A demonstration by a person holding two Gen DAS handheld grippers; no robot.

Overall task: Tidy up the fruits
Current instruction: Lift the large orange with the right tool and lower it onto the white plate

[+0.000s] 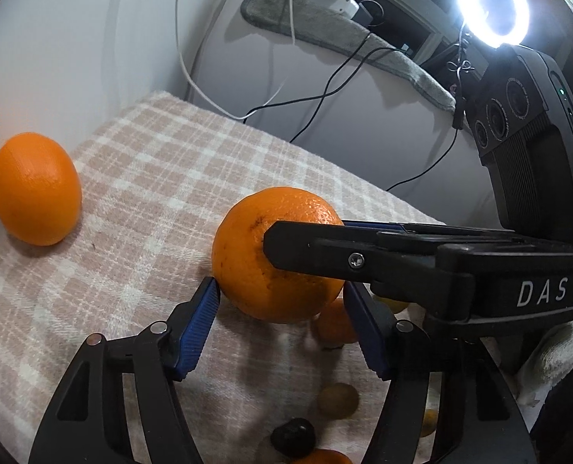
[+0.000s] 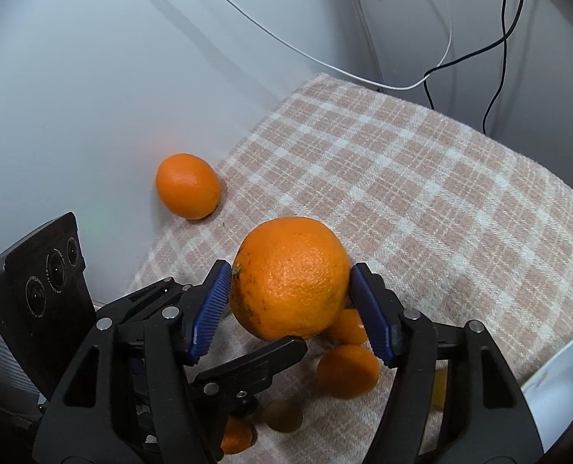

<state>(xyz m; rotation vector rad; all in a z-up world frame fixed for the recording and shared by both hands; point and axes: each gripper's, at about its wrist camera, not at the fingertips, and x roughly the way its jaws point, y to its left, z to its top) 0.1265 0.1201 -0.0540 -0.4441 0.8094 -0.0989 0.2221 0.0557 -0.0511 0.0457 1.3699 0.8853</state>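
Both grippers, left and right, clamp one big orange above checked cloth.

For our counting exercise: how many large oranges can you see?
2. One orange is clamped by the left gripper and right gripper together; the other orange lies on the cloth by the wall. More may hide behind the grippers.

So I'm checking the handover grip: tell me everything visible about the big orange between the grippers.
The big orange is round, deep orange, with pebbled, glossy peel, dark speckles and a small stem nub on its left side. It is held above the plaid cloth, over smaller fruits. The right gripper presses blue pads on both sides; the left gripper also clamps it, crosswise.
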